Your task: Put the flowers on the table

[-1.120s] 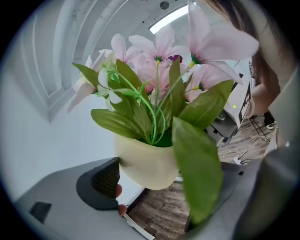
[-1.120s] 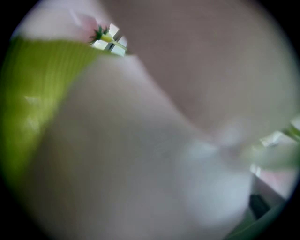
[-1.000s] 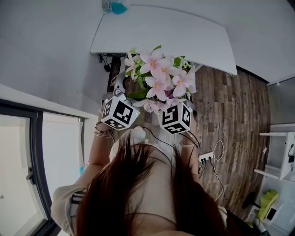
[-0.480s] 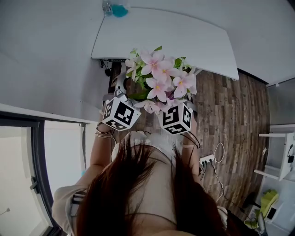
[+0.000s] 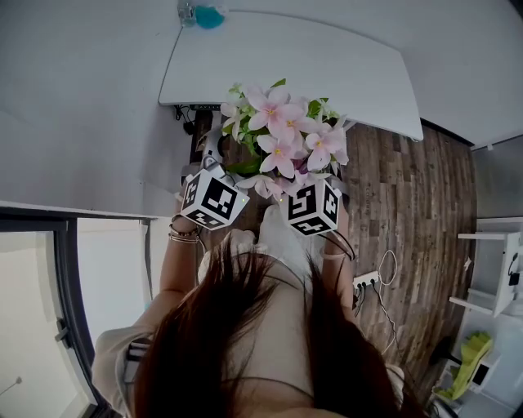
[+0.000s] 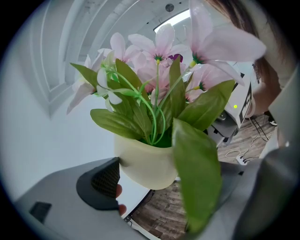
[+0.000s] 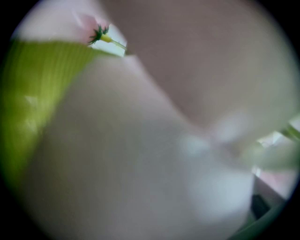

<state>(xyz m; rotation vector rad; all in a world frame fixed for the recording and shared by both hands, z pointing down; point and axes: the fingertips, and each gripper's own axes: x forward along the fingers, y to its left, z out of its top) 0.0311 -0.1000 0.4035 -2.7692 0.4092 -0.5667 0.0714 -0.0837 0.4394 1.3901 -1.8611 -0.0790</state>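
Pink and white flowers (image 5: 282,135) with green leaves stand in a cream pot (image 6: 145,161), carried in the air just short of the white table (image 5: 327,57). My left gripper (image 6: 159,173) is shut on the pot, its black ribbed pad (image 6: 105,180) pressed against the pot's left side. A big leaf hides the other jaw. In the head view both marker cubes, left (image 5: 214,198) and right (image 5: 312,208), sit under the blooms, which hide the jaws. The right gripper view is blocked by blurred petals and a green leaf (image 7: 28,93).
A teal object (image 5: 208,12) sits at the table's far left corner. A dark wood floor (image 5: 409,188) lies below, with a power strip and cables (image 5: 368,277). White shelves (image 5: 490,269) stand at the right, and a grey wall and a dark door frame at the left.
The pot stays held in the same pose between the cubes. The table edge has crept slightly nearer, and a white shoe has stepped forward under the cubes.
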